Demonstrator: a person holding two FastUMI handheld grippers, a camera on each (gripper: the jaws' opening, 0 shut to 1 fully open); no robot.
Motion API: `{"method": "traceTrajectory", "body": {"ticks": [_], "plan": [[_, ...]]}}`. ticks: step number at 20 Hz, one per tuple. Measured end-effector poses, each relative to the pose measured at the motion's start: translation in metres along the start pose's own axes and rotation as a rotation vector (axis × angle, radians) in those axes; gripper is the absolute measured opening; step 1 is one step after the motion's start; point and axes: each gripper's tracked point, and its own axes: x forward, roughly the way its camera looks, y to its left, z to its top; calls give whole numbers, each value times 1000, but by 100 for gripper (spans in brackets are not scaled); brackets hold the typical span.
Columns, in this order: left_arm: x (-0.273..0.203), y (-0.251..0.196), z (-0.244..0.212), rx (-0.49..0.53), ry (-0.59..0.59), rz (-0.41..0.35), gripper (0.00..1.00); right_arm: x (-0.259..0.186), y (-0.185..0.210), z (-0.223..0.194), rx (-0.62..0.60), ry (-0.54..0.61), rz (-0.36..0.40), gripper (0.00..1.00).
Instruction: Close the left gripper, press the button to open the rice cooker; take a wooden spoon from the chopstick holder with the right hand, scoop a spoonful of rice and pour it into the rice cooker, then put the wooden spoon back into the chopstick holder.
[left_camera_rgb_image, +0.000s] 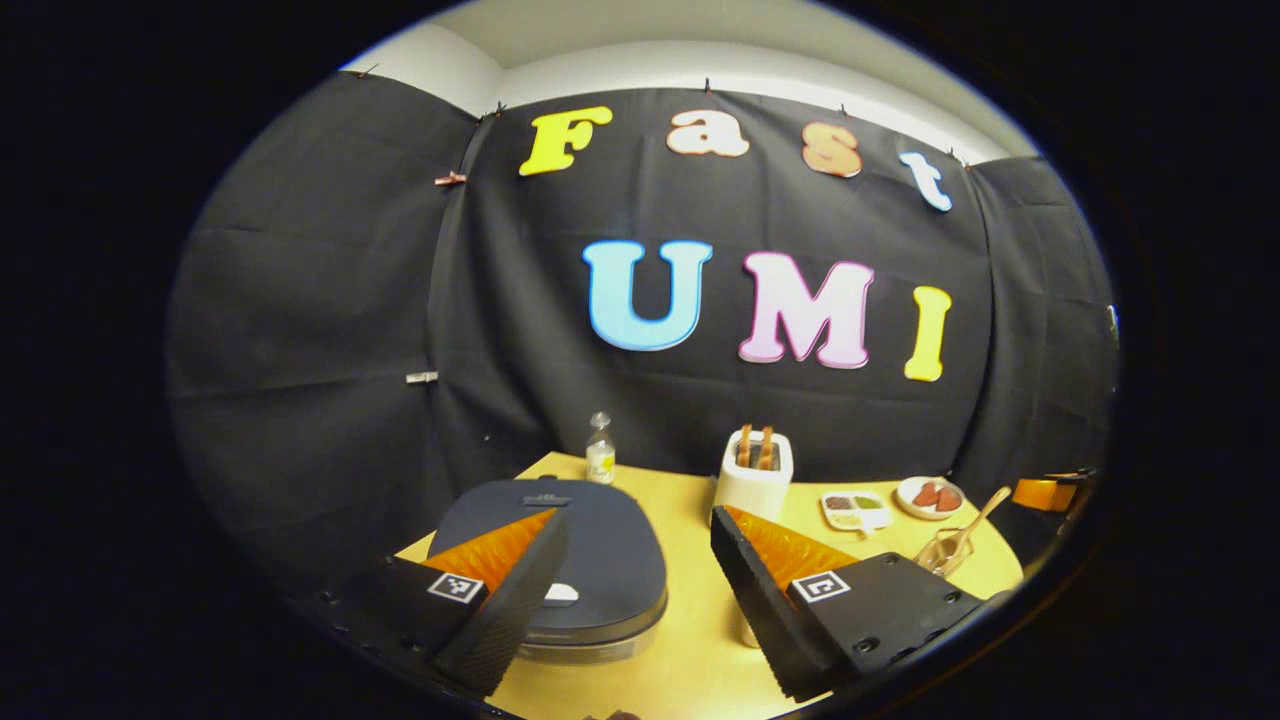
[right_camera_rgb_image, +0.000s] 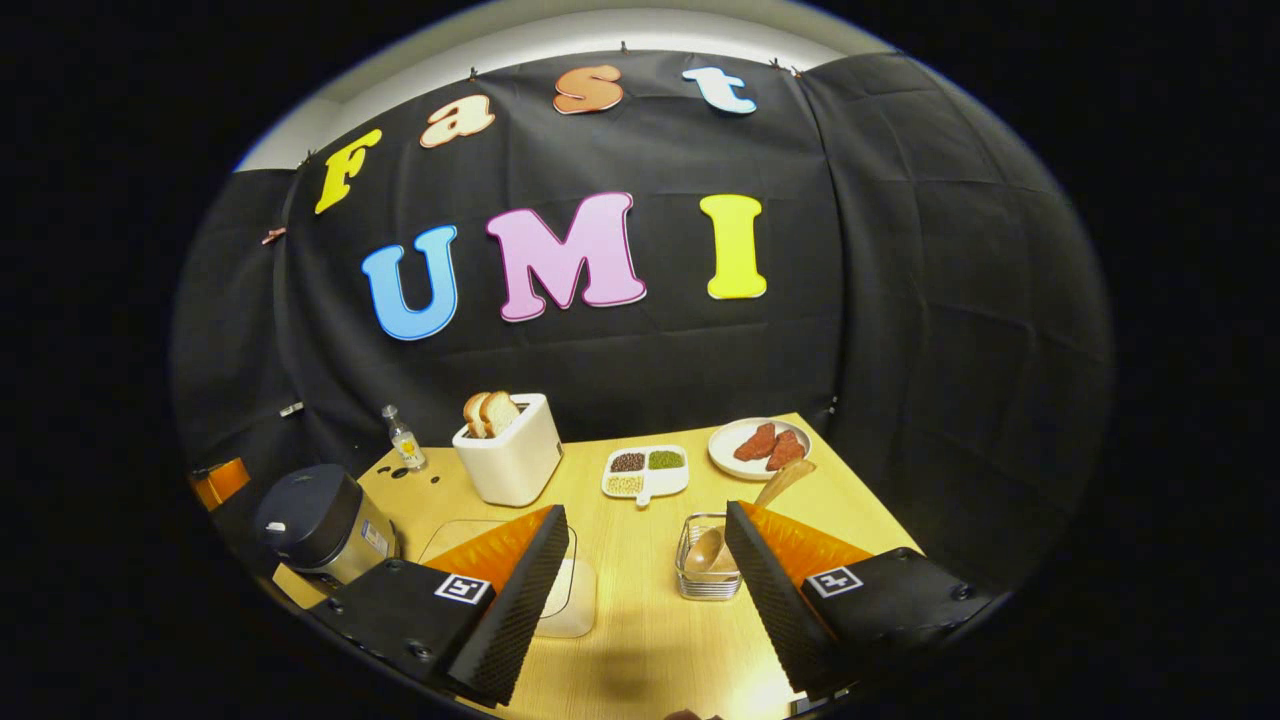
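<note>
The dark grey rice cooker (left_camera_rgb_image: 600, 550) stands shut right below my left gripper (left_camera_rgb_image: 640, 518), whose fingers are open and wide apart with nothing between them. A pale button (left_camera_rgb_image: 560, 594) shows at the lid's front, beside the left finger. In the right gripper view the rice cooker (right_camera_rgb_image: 315, 525) stands at the table's left edge. The wire chopstick holder (right_camera_rgb_image: 705, 572) with a wooden spoon (right_camera_rgb_image: 787, 478) stands just in front of my open right gripper (right_camera_rgb_image: 645, 515), next to its right finger. The same holder (left_camera_rgb_image: 945, 550) is at the far right of the left gripper view.
On the yellow table (right_camera_rgb_image: 640, 640) stand a white toaster (right_camera_rgb_image: 510, 460) with bread, a small bottle (right_camera_rgb_image: 403, 438), a divided dish (right_camera_rgb_image: 645, 470) of grains and a plate (right_camera_rgb_image: 755, 447) of meat. A clear shallow container (right_camera_rgb_image: 570, 600) lies partly behind the right gripper's left finger.
</note>
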Motion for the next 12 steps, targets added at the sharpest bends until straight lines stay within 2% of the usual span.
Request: {"method": "traceTrajectory", "body": {"ticks": [7, 8, 12], "plan": [[-43, -40, 31, -17, -39, -150, 98, -74, 12, 43, -67, -111, -52, 98], [-49, -44, 32, -1, -43, -170, 95, -86, 16, 47, -66, -121, -50, 98], [-71, -61, 36, 20, -53, -200, 95, -114, 21, 50, -72, -146, -25, 98]]}}
